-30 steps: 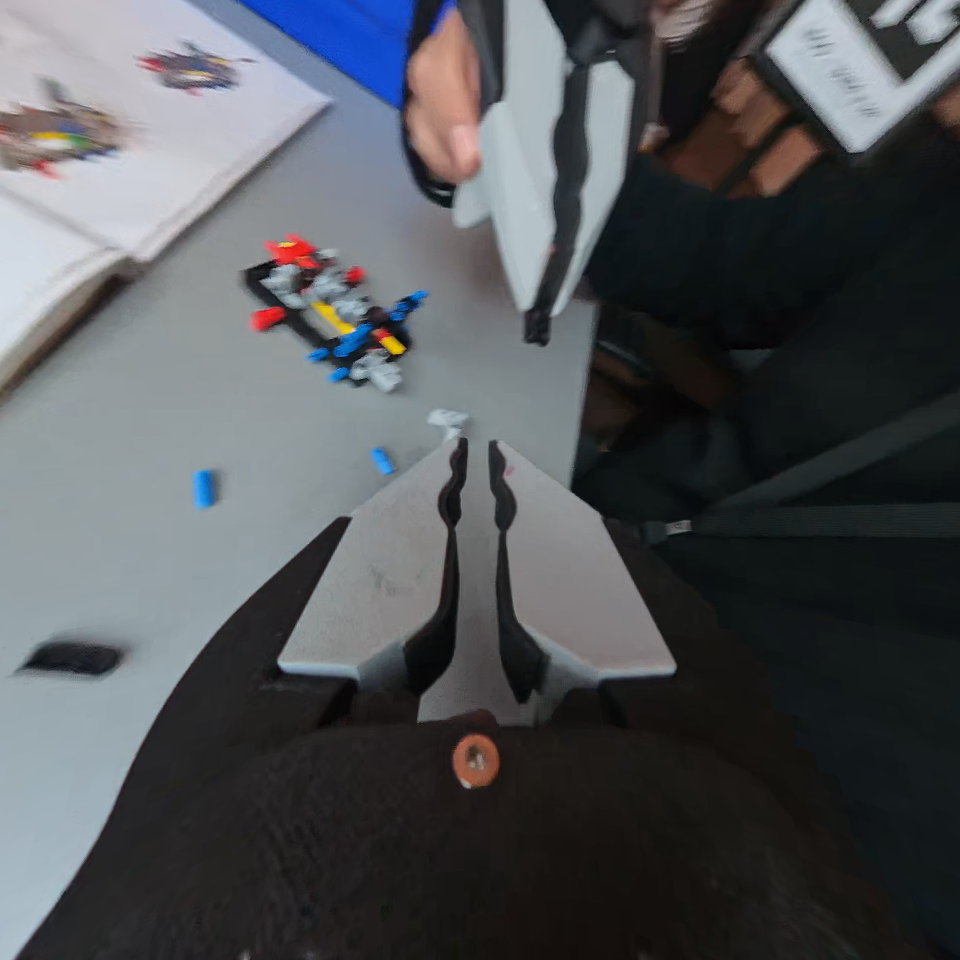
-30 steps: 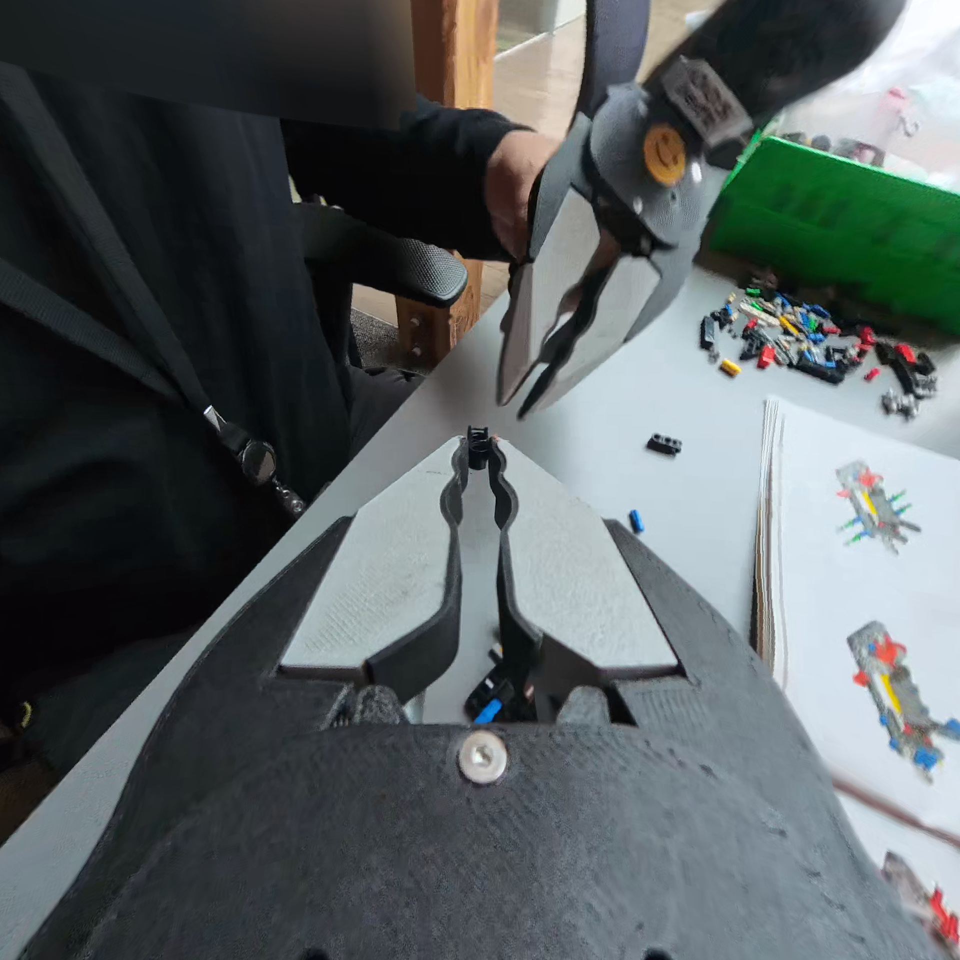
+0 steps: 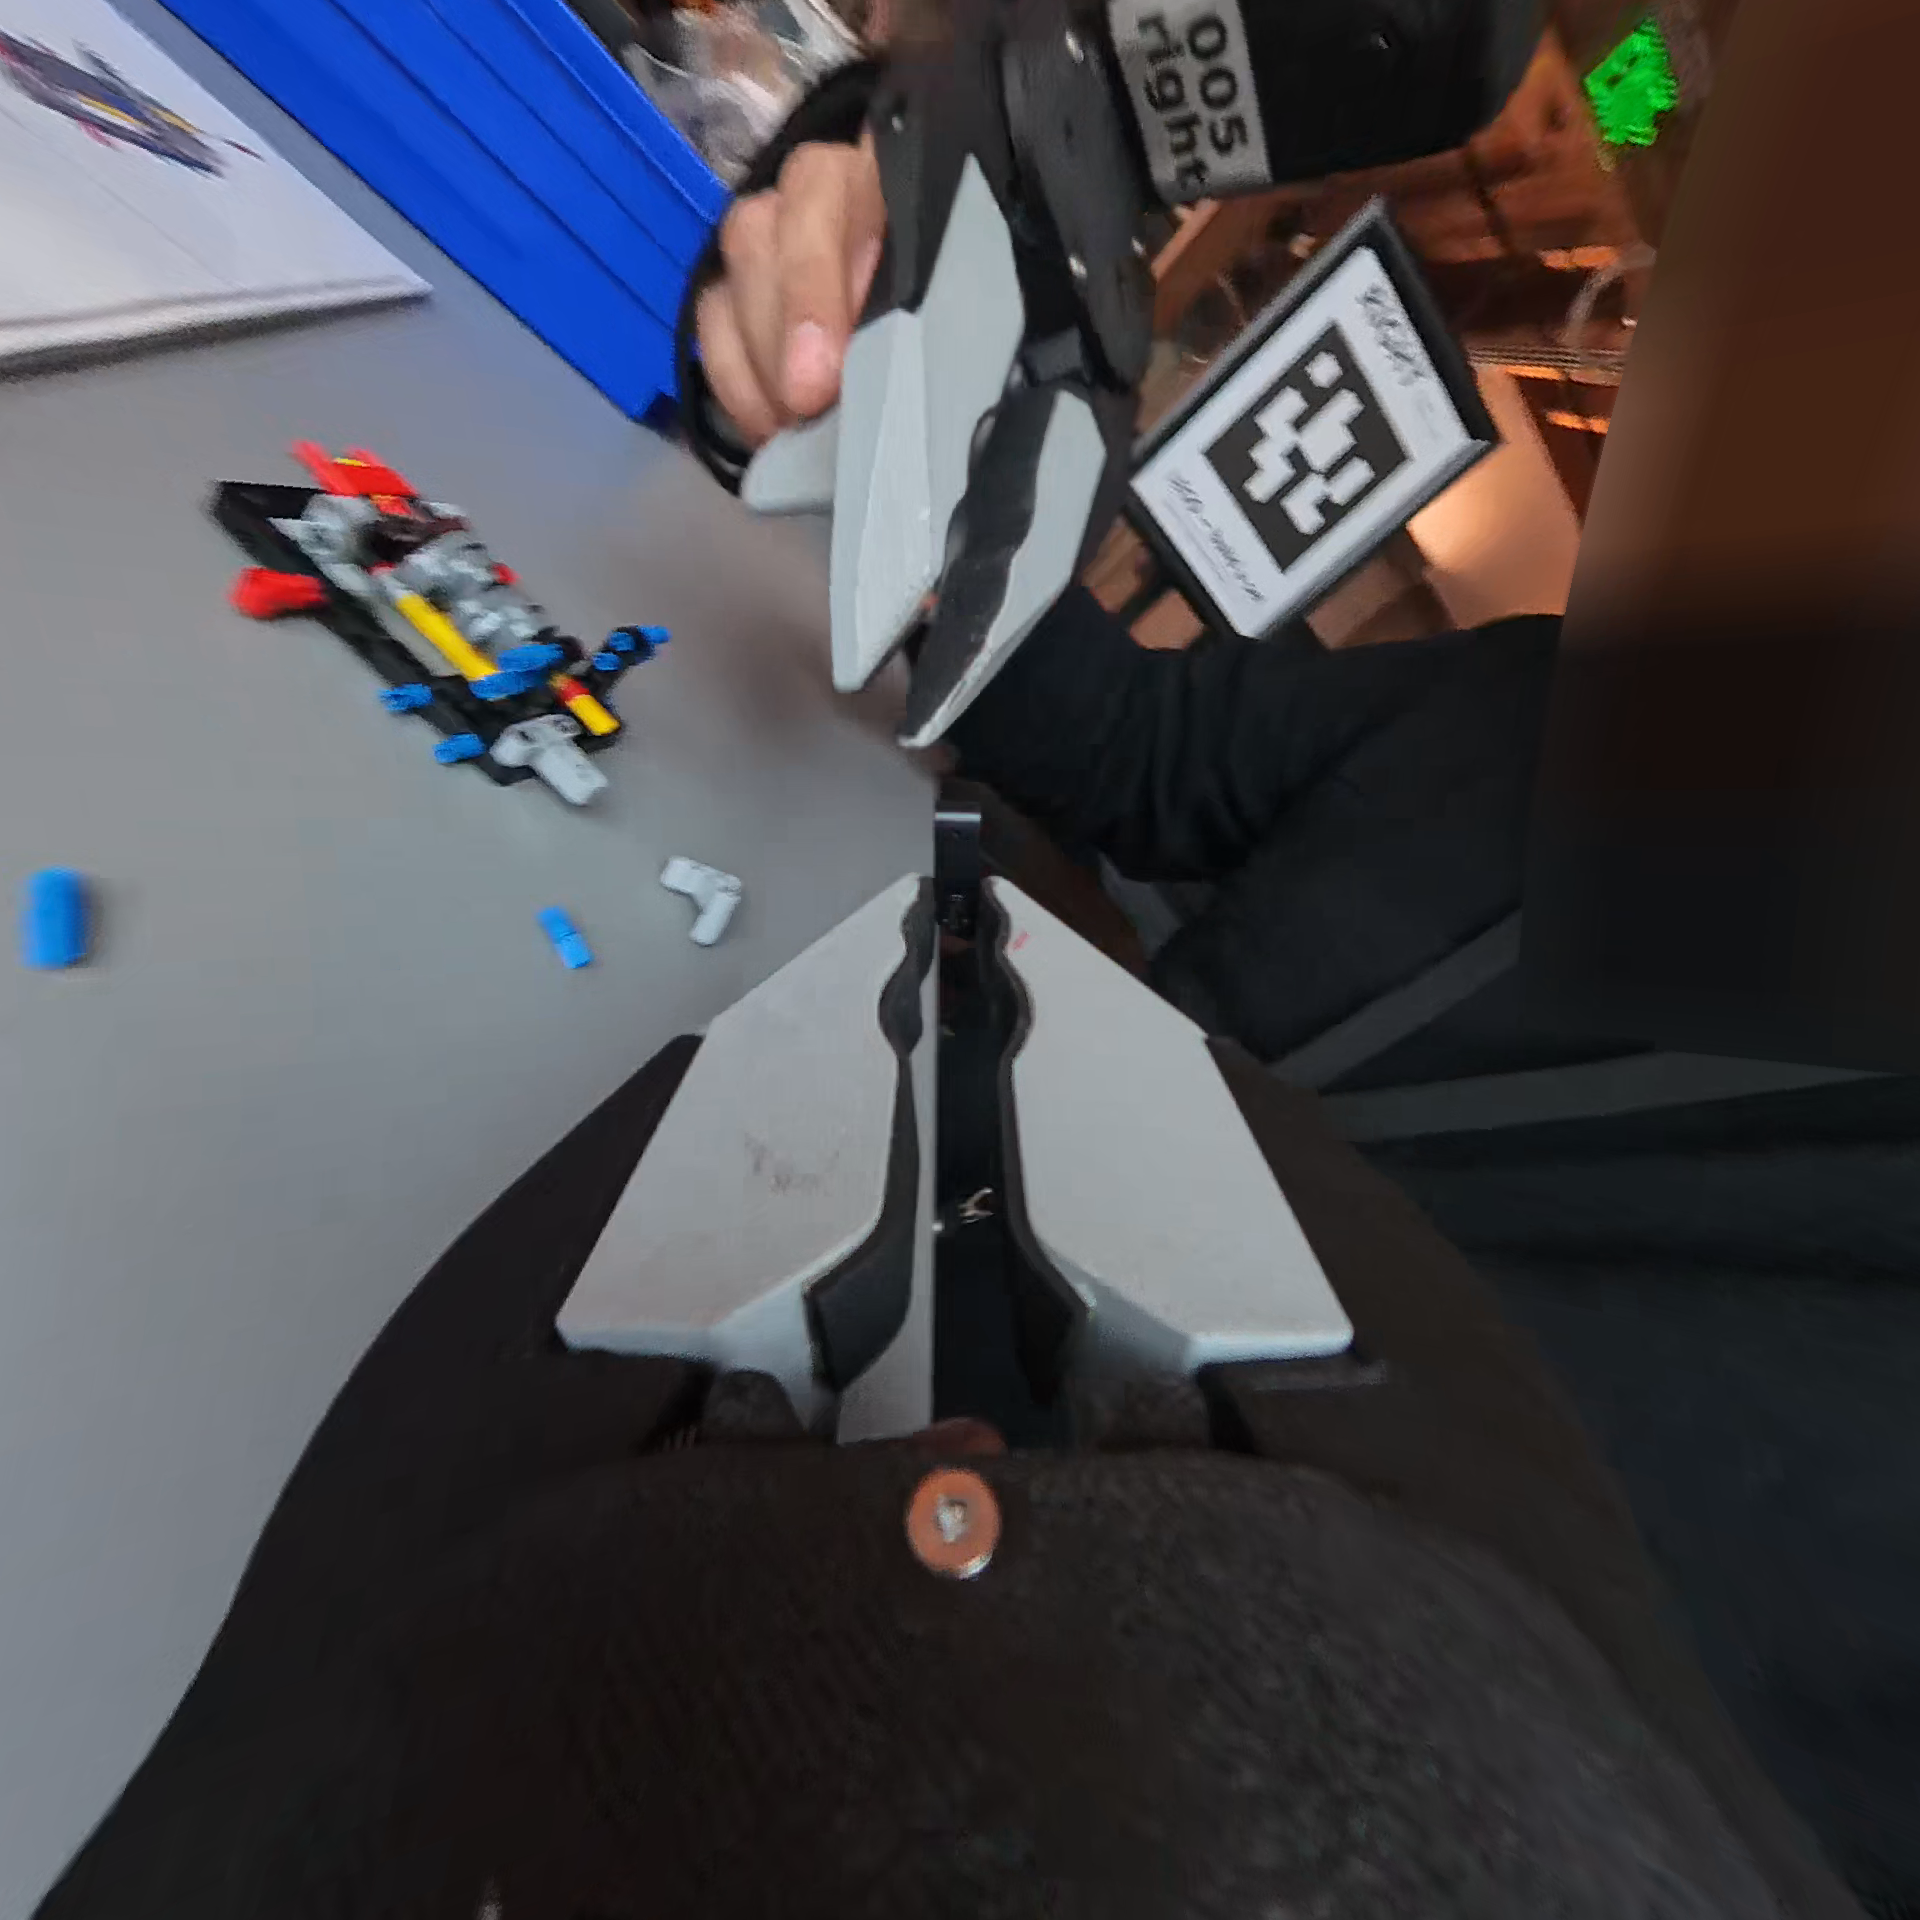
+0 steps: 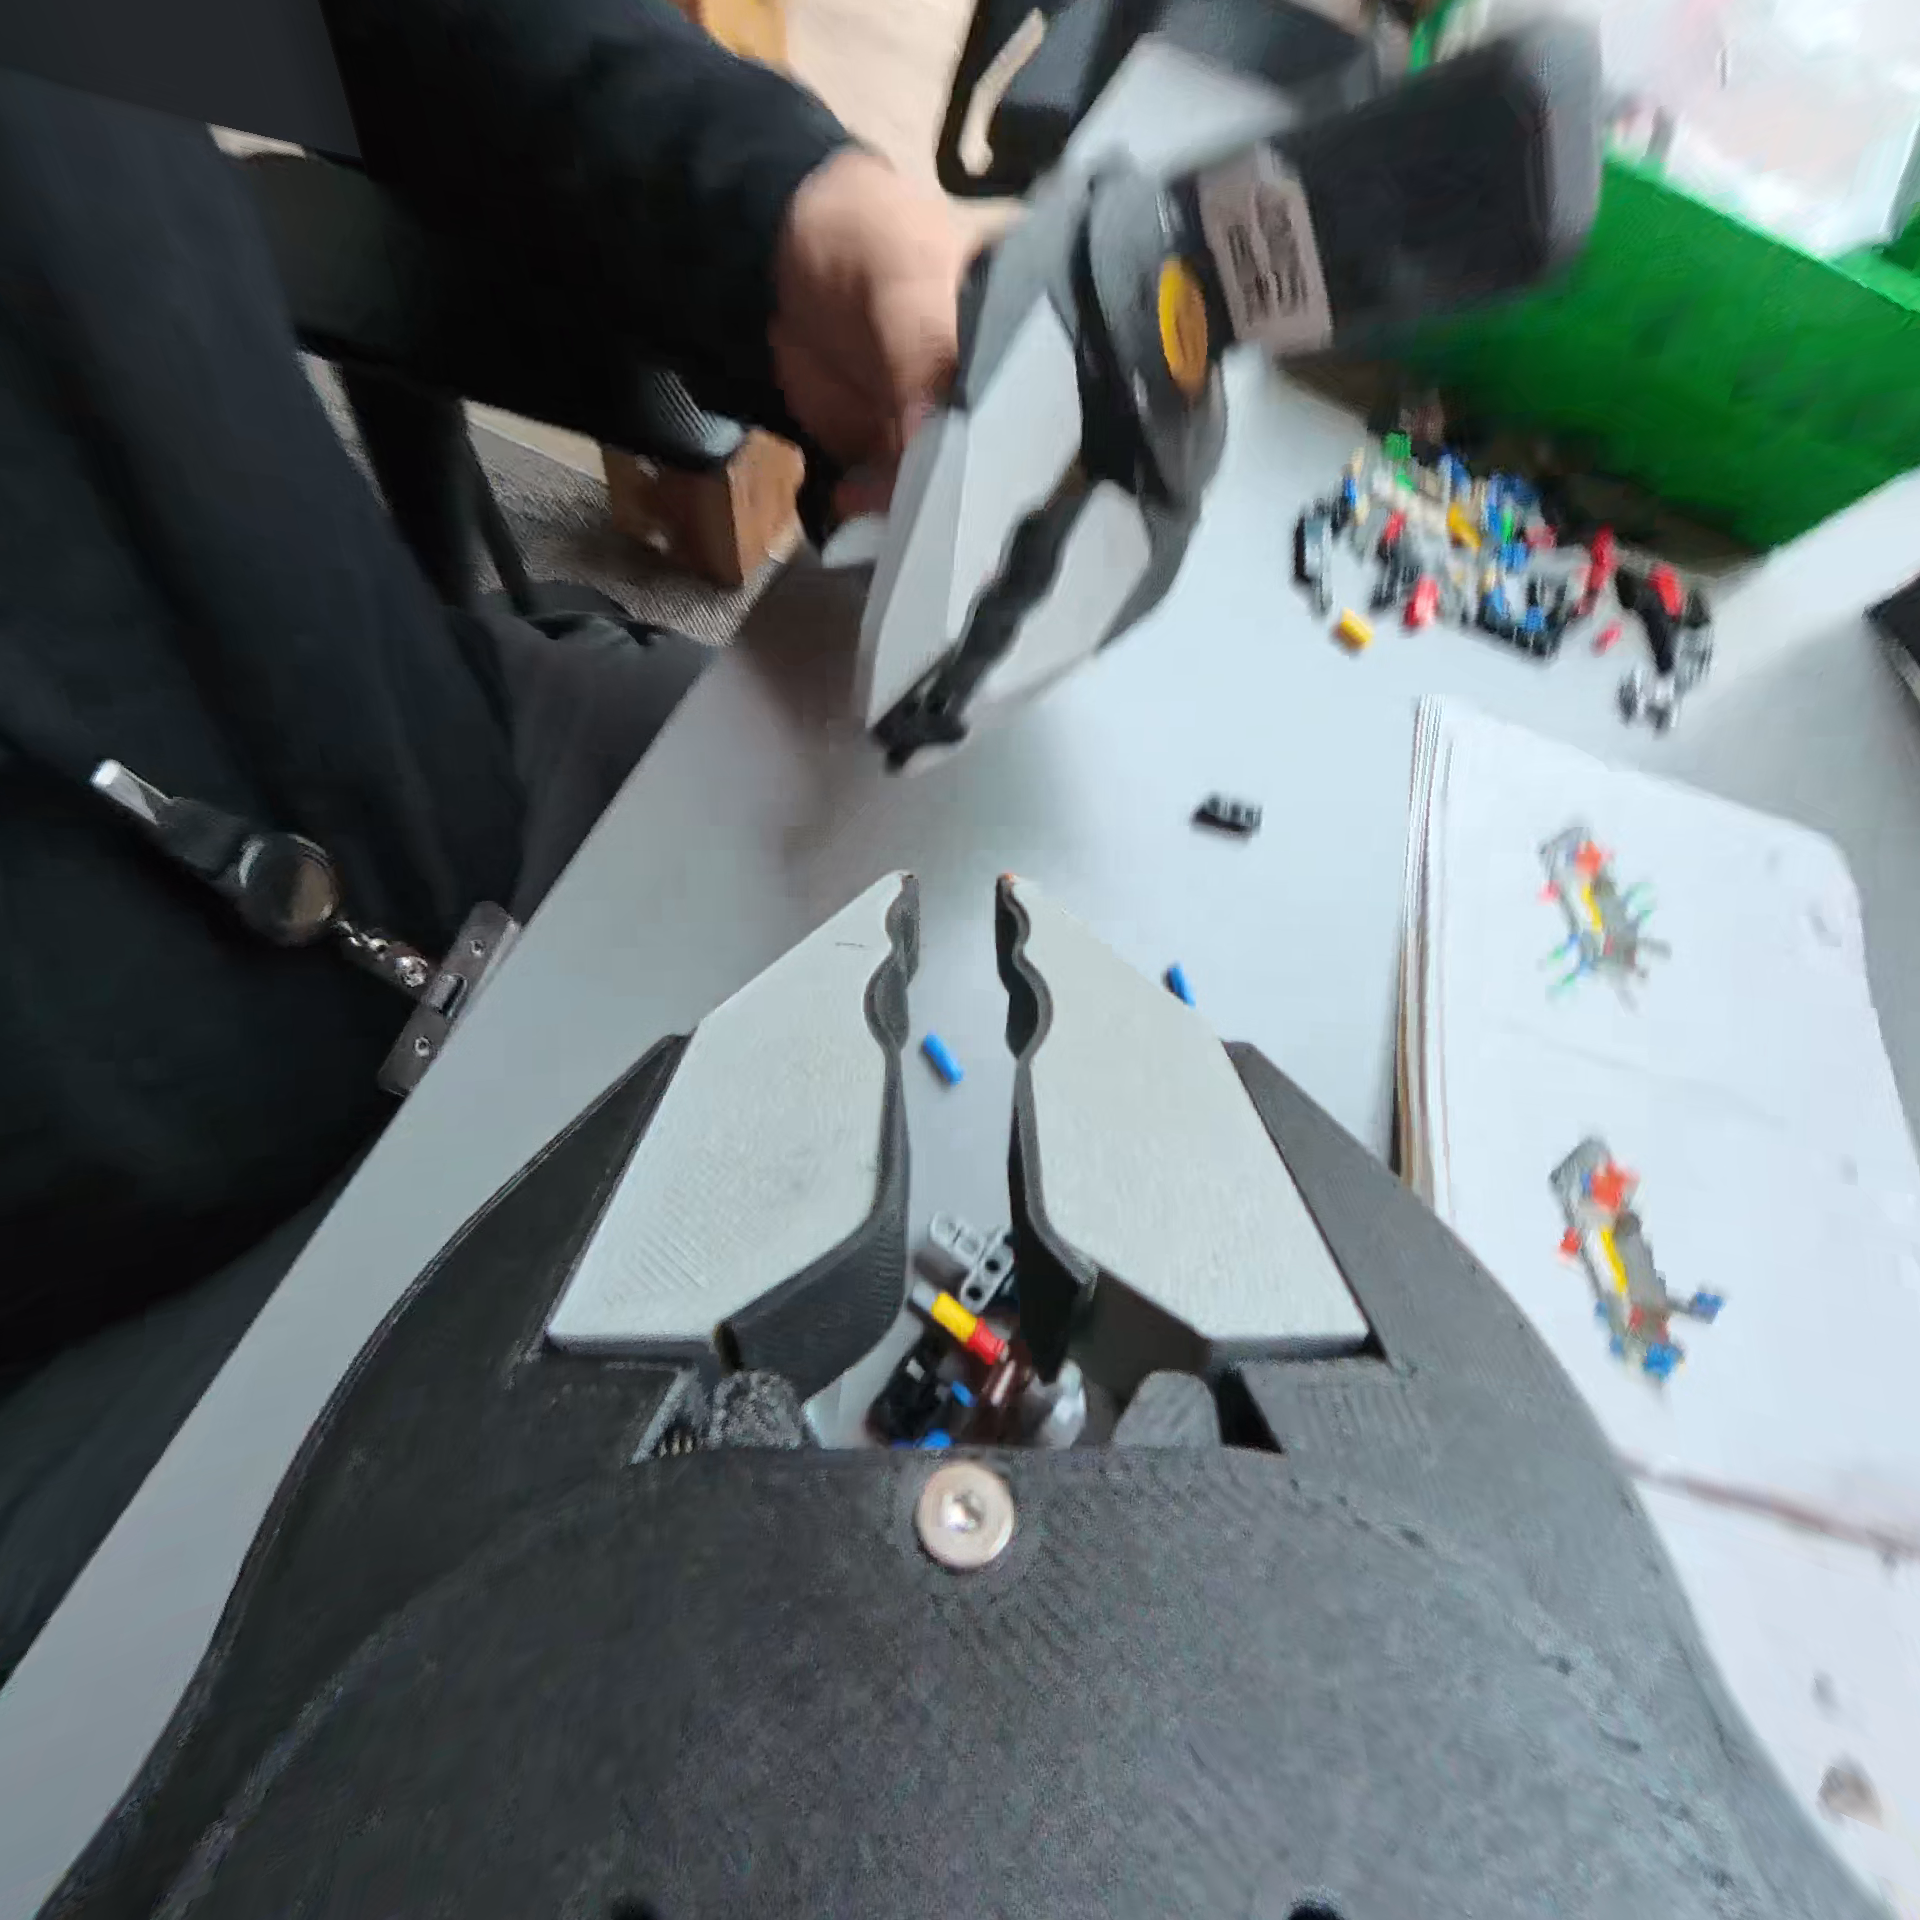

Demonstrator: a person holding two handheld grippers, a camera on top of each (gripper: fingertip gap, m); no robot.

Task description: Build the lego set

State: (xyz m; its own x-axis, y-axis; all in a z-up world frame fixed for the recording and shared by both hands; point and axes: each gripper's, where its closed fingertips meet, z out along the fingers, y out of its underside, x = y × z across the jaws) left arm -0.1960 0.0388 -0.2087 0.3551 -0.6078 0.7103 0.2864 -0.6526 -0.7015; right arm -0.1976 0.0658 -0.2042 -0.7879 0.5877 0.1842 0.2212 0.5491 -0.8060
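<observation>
My left gripper [image 3: 954,894] is shut on a small black lego piece [image 3: 956,836] that sticks out past its tips, at the table's near edge. In the right wrist view it [image 4: 914,727] hangs over the table with the black piece [image 4: 920,717] at its tip. My right gripper [image 4: 956,883] is open and empty; in the left wrist view it [image 3: 883,707] hovers just above the left one's tips. The partly built model [image 3: 436,613], black with red, yellow, grey and blue parts, lies on the grey table and shows below the right gripper's jaws [image 4: 956,1320].
Two blue pins [image 3: 566,935] [image 3: 54,916] and a grey angled piece [image 3: 704,896] lie near the model. An open instruction booklet [image 4: 1662,1039], a loose black piece [image 4: 1226,816], a pile of parts [image 4: 1496,561] and a green bin [image 4: 1662,343] stand beyond. A blue bin [image 3: 499,156] is behind. Less than 4 cm separates the two grippers' tips.
The small black piece has passed from my right gripper's tips to my left gripper's tips. The right gripper has opened; the left has shut on the piece.
</observation>
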